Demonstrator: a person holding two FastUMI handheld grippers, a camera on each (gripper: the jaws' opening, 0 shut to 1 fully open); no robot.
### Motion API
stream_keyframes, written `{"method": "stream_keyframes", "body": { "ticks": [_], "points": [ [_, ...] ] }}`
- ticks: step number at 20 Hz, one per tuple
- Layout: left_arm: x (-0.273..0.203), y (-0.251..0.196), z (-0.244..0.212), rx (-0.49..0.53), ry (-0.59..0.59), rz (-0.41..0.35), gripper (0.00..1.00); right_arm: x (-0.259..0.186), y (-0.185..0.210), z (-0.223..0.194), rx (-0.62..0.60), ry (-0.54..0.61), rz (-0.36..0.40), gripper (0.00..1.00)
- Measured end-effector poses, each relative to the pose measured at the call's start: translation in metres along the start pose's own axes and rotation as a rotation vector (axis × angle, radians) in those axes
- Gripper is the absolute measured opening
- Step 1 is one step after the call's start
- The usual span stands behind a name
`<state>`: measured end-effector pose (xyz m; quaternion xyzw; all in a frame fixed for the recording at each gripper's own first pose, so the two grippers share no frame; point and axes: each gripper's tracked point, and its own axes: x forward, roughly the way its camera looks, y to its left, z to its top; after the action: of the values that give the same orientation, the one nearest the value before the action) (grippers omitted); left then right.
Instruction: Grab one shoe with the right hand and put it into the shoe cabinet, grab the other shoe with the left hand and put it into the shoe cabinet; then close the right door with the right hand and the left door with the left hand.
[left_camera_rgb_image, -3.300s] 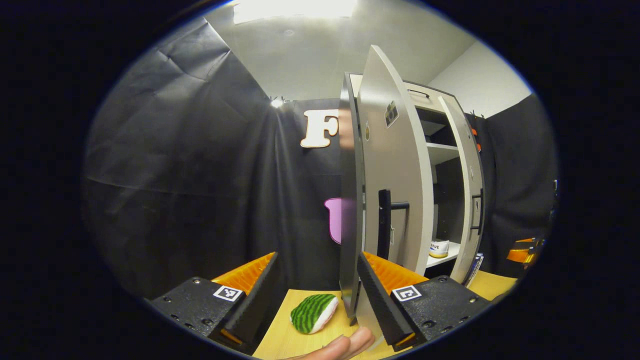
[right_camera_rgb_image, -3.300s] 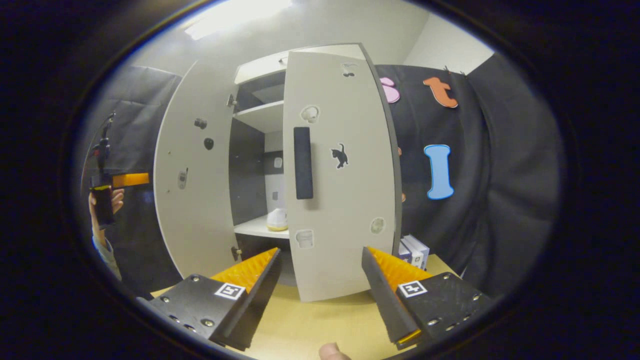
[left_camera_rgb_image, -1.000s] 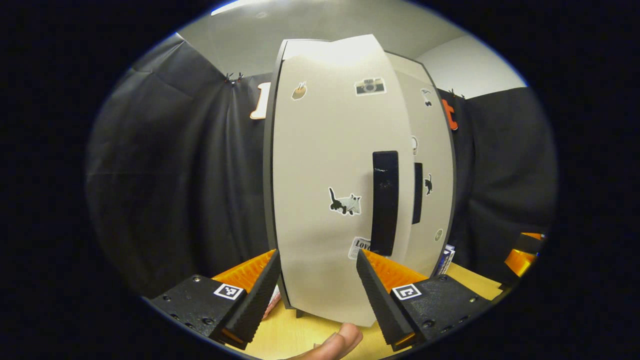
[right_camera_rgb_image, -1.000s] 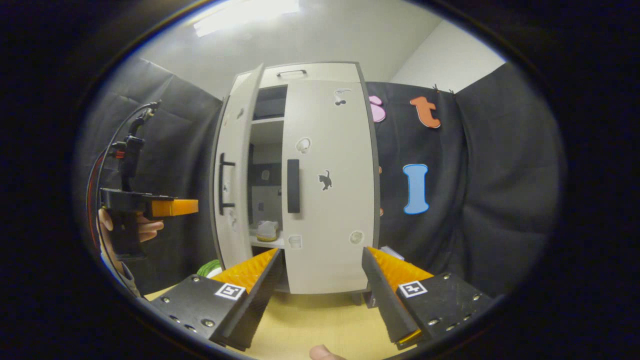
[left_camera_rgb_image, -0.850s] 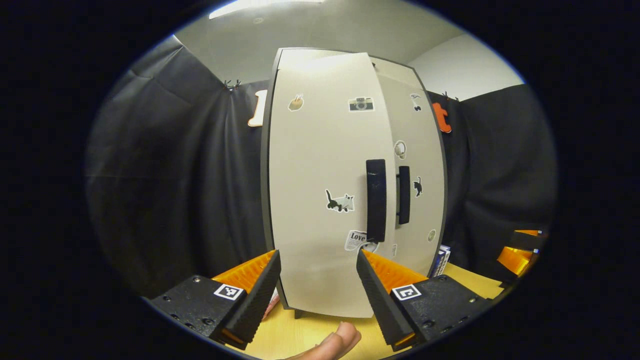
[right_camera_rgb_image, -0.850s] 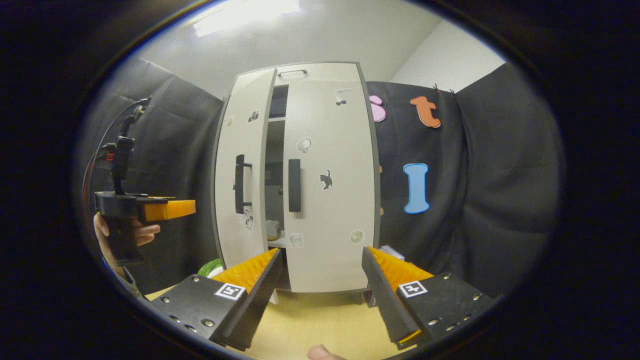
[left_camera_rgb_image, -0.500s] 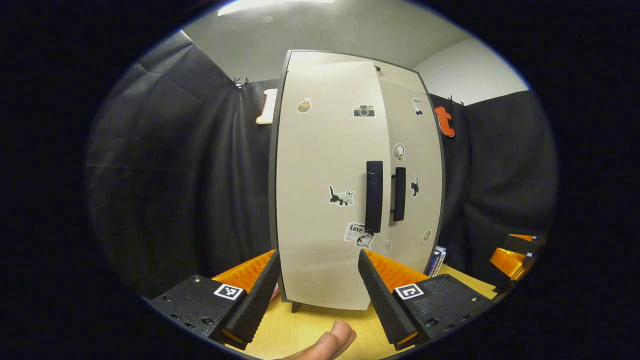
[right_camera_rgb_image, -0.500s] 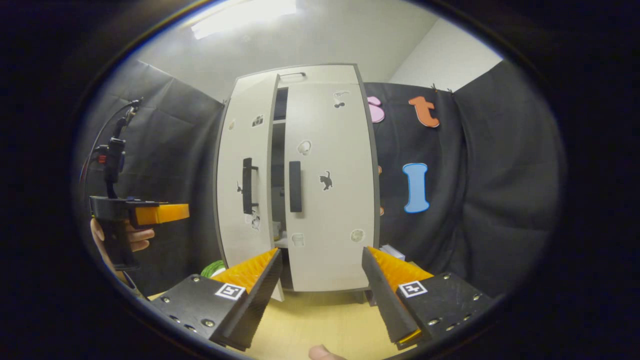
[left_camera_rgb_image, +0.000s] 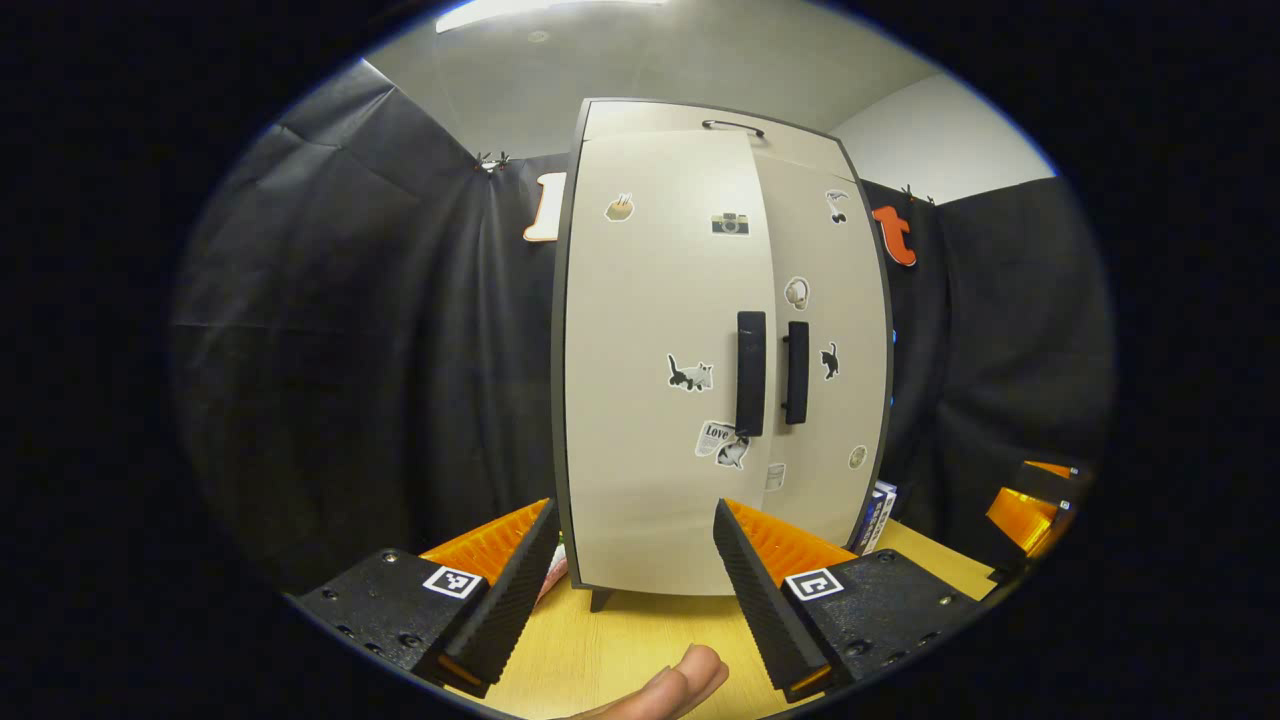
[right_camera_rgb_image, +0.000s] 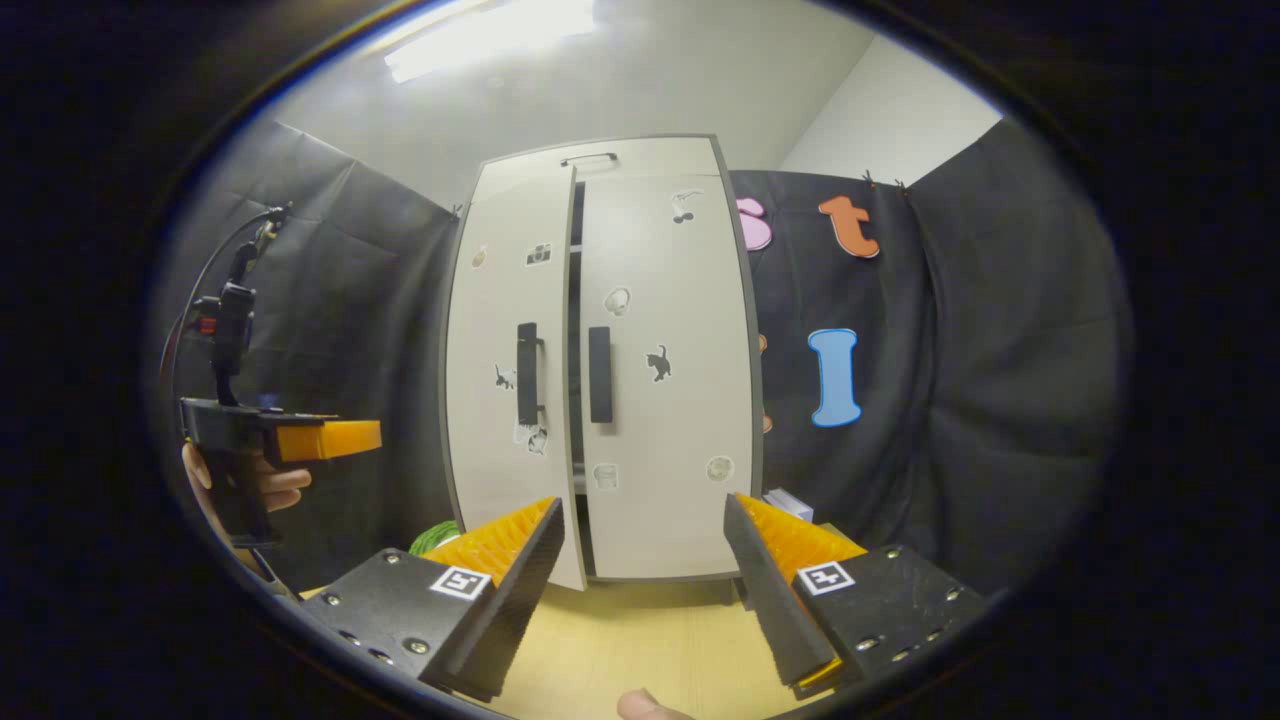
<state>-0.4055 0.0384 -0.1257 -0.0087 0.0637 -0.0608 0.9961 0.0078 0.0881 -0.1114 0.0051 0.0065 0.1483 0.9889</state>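
1. We hold the left gripper (left_camera_rgb_image: 632, 585) wide open and empty, facing the shoe cabinet (left_camera_rgb_image: 720, 350).
2. The right gripper (right_camera_rgb_image: 645, 575) is also spread wide, gripping nothing.
3. The right door (right_camera_rgb_image: 665, 400) sits flush; the left door (right_camera_rgb_image: 510, 390) stays slightly ajar, a dark gap between them.
4. We cannot see the shoes behind the doors.
5. The cabinet stands on the wooden table (right_camera_rgb_image: 640, 640).

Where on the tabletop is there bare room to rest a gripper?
Bare tabletop lies in front of the shoe cabinet, between the right gripper's fingers. It is crowded at the cabinet's corners: boxes on one side, a green item on the other.
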Motion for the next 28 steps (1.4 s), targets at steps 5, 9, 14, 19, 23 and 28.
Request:
{"method": "stream_keyframes", "body": {
  "ticks": [5,9,14,19,23,28],
  "points": [
    [-0.004,-0.012,-0.007,0.028,0.004,-0.011,0.95,-0.003,0.002,-0.002,-0.020,0.003,0.003,0.94],
    [-0.007,-0.021,-0.010,0.049,-0.005,-0.024,0.95,-0.002,0.001,-0.003,-0.015,0.002,-0.001,0.94],
    [-0.010,-0.029,-0.015,0.071,-0.021,-0.039,0.93,-0.004,-0.007,-0.005,0.009,0.005,-0.016,0.94],
    [-0.018,-0.029,-0.017,0.059,-0.024,-0.027,0.93,-0.013,-0.009,0.001,0.011,-0.024,-0.021,0.96],
    [-0.026,-0.027,-0.021,0.044,-0.031,-0.015,0.93,-0.014,-0.009,-0.004,0.004,-0.015,-0.016,0.96],
    [-0.038,-0.029,-0.024,0.011,-0.046,-0.023,0.93,-0.020,-0.016,-0.007,0.003,-0.018,-0.021,0.96]
  ]
}}
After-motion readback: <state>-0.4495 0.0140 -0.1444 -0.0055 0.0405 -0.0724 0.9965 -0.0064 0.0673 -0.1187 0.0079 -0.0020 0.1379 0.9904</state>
